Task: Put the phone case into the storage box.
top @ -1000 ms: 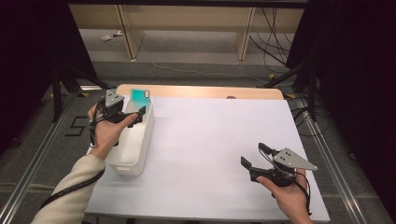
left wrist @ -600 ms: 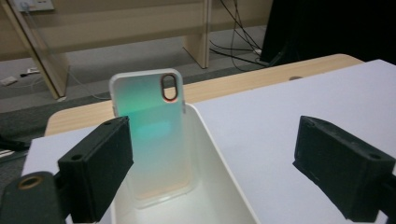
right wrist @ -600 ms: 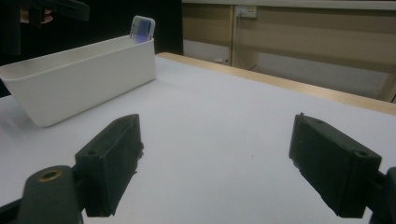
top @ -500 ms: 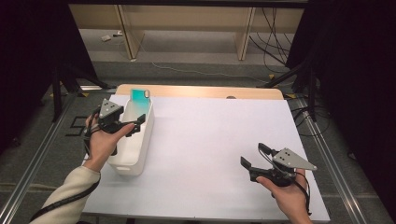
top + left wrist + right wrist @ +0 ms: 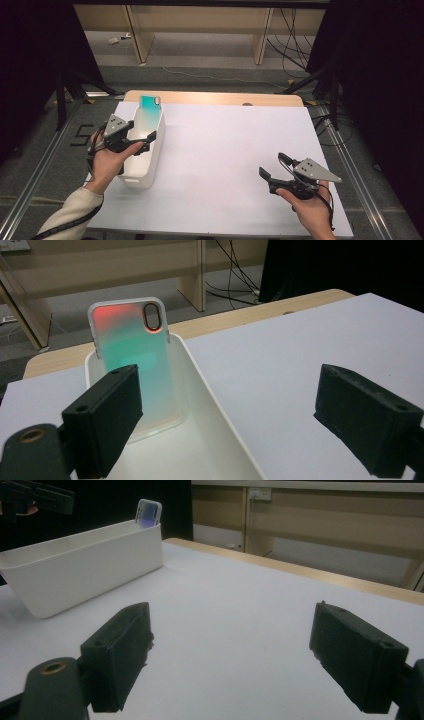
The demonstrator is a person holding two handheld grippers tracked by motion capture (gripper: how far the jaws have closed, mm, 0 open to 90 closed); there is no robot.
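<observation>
A long white bin (image 5: 145,159) (image 5: 210,405) (image 5: 85,570) stands on the left side of the white table. A teal-tinted phone case (image 5: 148,111) (image 5: 137,365) (image 5: 148,512) leans upright against the bin's far end. My left gripper (image 5: 145,141) (image 5: 230,410) hovers over the bin's near half, open, with nothing between its jaws. Near the table's front right, my right gripper (image 5: 272,167) (image 5: 235,655) is open and empty, pointing left across the table toward the bin.
The white table top (image 5: 235,145) has a wooden strip (image 5: 215,98) along its far edge. Wooden legs and loose cables (image 5: 295,30) lie on the floor beyond. Dark curtains hang on both sides.
My left gripper has drawn back along the bin toward the person, away from the phone case. The right gripper has stayed put.
</observation>
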